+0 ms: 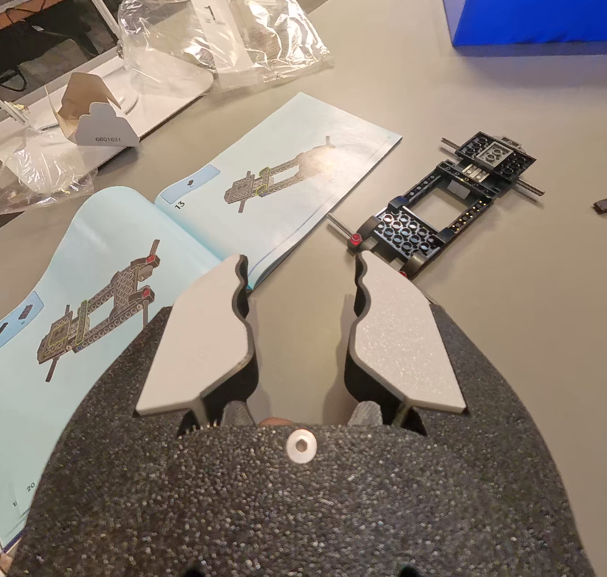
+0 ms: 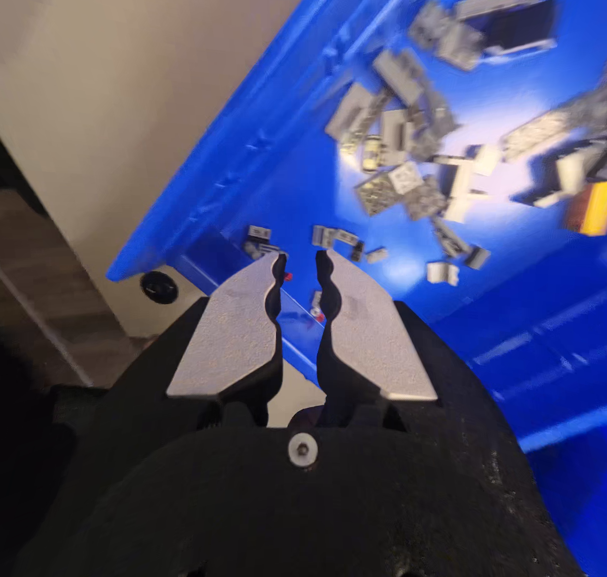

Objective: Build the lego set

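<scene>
The left gripper [image 1: 300, 259] is wide open and empty above the grey table [image 1: 460, 314], just beside the half-built black chassis [image 1: 437, 206] and the open instruction booklet [image 1: 230, 173], while the right gripper [image 2: 300, 255], partly open and holding nothing, hovers over loose bricks [image 2: 331, 236] in the blue bin [image 2: 230, 166].

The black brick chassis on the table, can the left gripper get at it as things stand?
Probably yes. The left gripper is open with nothing in it, and the black brick chassis lies just ahead to its right on the bare table, nothing between.
</scene>
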{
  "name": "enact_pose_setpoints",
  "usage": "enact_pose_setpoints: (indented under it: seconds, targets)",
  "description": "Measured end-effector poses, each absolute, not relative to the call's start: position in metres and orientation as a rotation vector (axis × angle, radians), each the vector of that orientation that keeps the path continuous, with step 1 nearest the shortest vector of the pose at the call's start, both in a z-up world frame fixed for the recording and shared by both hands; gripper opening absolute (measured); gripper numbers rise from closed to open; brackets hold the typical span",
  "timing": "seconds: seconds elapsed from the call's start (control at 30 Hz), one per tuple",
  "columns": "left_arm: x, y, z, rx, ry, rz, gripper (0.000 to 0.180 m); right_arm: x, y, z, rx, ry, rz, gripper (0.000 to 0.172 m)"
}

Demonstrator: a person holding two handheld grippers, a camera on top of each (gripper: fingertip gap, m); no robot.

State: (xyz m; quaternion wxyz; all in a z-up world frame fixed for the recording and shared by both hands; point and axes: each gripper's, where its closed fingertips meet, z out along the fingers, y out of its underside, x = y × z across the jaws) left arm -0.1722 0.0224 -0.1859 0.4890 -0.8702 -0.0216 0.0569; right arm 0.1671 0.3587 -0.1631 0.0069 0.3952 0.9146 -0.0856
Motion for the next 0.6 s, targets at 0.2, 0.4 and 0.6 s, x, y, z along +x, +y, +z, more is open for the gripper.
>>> enact_pose_setpoints:
  seconds: [0.2, 0.4, 0.6]
  targets:
    - [-0.173, 0.026, -0.188, -2.13, -0.054, 0.14, 0.063, 0.154, 0.285, -0.18, 0.948, 2.817, -0.578, 0.006]
    - [-0.172, 0.026, -0.188, -2.128, -0.032, 0.175, 0.063, 0.123, 0.264, -0.19, 0.823, 2.878, -0.533, 0.017]
    - [-0.171, 0.027, -0.191, -2.147, -0.025, 0.158, 0.063, 0.144, 0.254, -0.204, 0.57, 2.86, -0.518, 0.017]
